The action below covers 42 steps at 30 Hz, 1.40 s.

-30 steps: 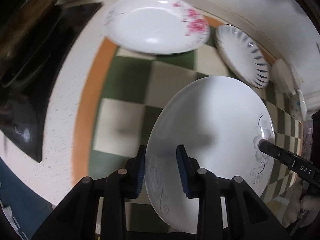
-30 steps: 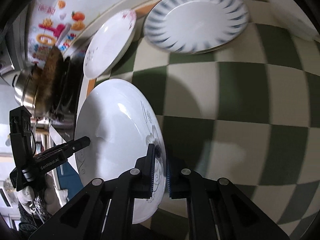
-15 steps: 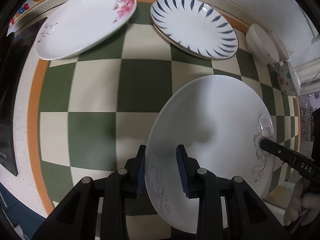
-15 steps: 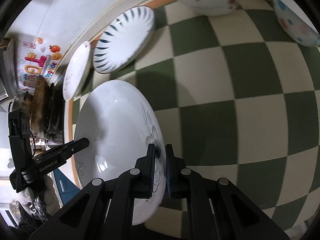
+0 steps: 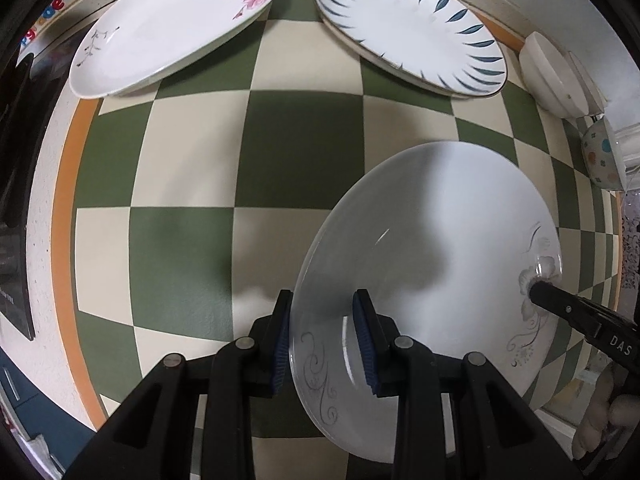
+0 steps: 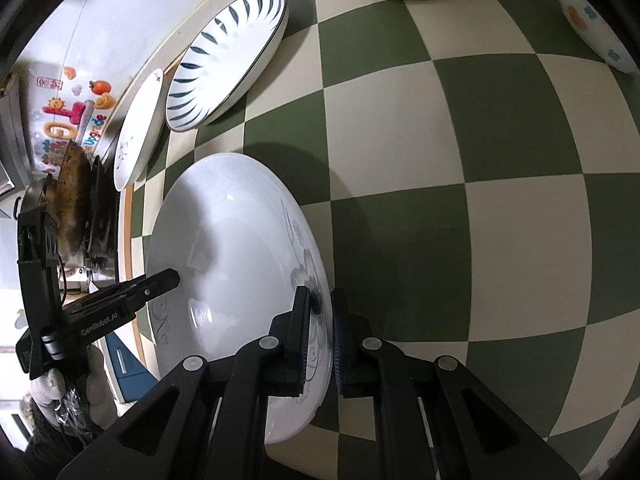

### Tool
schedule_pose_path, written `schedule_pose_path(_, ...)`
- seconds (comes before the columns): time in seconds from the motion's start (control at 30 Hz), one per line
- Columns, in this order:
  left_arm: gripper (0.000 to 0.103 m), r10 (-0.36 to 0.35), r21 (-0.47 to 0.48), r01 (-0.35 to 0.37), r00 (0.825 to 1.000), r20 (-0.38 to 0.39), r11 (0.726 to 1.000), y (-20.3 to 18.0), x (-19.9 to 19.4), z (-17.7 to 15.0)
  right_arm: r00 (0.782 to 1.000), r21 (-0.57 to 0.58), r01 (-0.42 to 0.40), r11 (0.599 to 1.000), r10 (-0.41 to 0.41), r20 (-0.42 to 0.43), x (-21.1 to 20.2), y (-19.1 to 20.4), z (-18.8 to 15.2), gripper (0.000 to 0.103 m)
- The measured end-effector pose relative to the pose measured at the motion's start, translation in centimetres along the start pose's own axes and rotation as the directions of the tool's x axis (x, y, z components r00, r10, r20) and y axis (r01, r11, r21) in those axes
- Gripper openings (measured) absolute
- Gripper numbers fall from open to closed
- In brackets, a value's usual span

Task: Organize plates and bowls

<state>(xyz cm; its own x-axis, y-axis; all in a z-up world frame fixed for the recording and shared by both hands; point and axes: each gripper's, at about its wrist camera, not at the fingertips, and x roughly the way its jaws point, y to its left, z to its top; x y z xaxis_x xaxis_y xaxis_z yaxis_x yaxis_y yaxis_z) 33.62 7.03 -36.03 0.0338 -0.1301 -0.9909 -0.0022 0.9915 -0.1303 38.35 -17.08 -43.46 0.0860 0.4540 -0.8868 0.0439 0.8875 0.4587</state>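
Both grippers hold one white plate with grey flower print [image 5: 432,232] above the checked mat. My left gripper [image 5: 322,340] is shut on its near rim. My right gripper [image 6: 320,328] is shut on the opposite rim, by the grey flower; the plate also shows in the right wrist view [image 6: 232,248]. A pink-blossom plate [image 5: 172,24] lies at the far left and a blue-leaf plate [image 5: 408,28] at the far middle. White bowls [image 5: 556,76] and a dotted bowl [image 5: 600,156] stand at the far right.
A green and cream checked mat [image 5: 296,148] with an orange border covers the counter. A black stove [image 5: 12,160] with a pan [image 6: 72,200] lies to the left. A wall runs behind the plates.
Both grippers have carried the held plate to the right, away from the stove. The blue-leaf plate and the bowls have come further into view.
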Motion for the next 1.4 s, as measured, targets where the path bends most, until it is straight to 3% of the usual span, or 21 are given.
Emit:
schedule_pose_path(0.37, 0.028, -0.015, -0.003, 0.015, 1.0, -0.015, 1.0, -0.9, 0.2, 1.3, 0.999, 0.029, 0.01, 1.0, -0.008, -0.053, 0.9, 0.6, 0.6, 0.014)
schedule_pose_path(0.43, 0.028, -0.011, -0.018, 0.012, 0.999, 0.031, 1.0, 0.1, -1.7, 1.5, 0.998, 0.073, 0.018, 0.997, -0.013, -0.063, 0.1, 0.1, 0.8, 0.014)
schedule_pose_path(0.5, 0.028, -0.005, -0.06, 0.011, 0.995, 0.097, 0.998, 2.1, -4.4, 2.2, 0.999, 0.089, 0.037, 0.995, -0.036, -0.013, -2.4, 0.3, 1.2, 0.015)
schedule_pose_path(0.6, 0.037, 0.015, -0.159, 0.014, 0.983, 0.184, 0.987, 6.1, -7.5, 4.1, 0.997, 0.067, 0.036, 0.997, -0.041, 0.063, -5.6, 2.6, 2.6, 0.027)
schedule_pose_path(0.67, 0.037, 0.014, -0.231, 0.038, 0.976, 0.219, 0.972, 9.2, -8.4, 5.8, 0.995, 0.019, 0.008, 1.0, -0.01, 0.102, -6.7, 5.7, 4.5, 0.041)
schedule_pose_path(0.7, 0.037, 0.017, -0.26, 0.042, 0.975, 0.22, 0.965, 10.5, -8.3, 6.7, 0.994, -0.011, -0.007, 1.0, 0.008, 0.112, -6.6, 7.5, 5.7, 0.043)
schedule_pose_path(0.83, 0.037, 0.037, -0.383, 0.051, 0.975, 0.219, 0.922, 15.7, -7.0, 9.3, 0.991, -0.177, -0.023, 0.984, 0.046, 0.129, -3.4, 16.0, 12.0, 0.044)
schedule_pose_path(1.0, 0.037, 0.041, -0.435, 0.053, 0.978, 0.204, 0.899, 18.0, -5.0, 11.2, 0.995, -0.329, 0.019, 0.944, 0.014, 0.096, 3.0, 24.2, 19.3, 0.044)
schedule_pose_path(1.23, 0.037, 0.028, -0.461, 0.056, 0.984, 0.174, 0.886, 19.9, -2.7, 13.2, 0.997, -0.397, 0.074, 0.915, -0.059, 0.05, 9.7, 28.5, 26.0, 0.044)
schedule_pose_path(1.4, 0.037, 0.017, -0.456, 0.055, 0.988, 0.153, 0.888, 20.6, -1.6, 13.8, 0.994, -0.423, 0.103, 0.9, -0.107, 0.015, 13.7, 29.2, 28.0, 0.039)
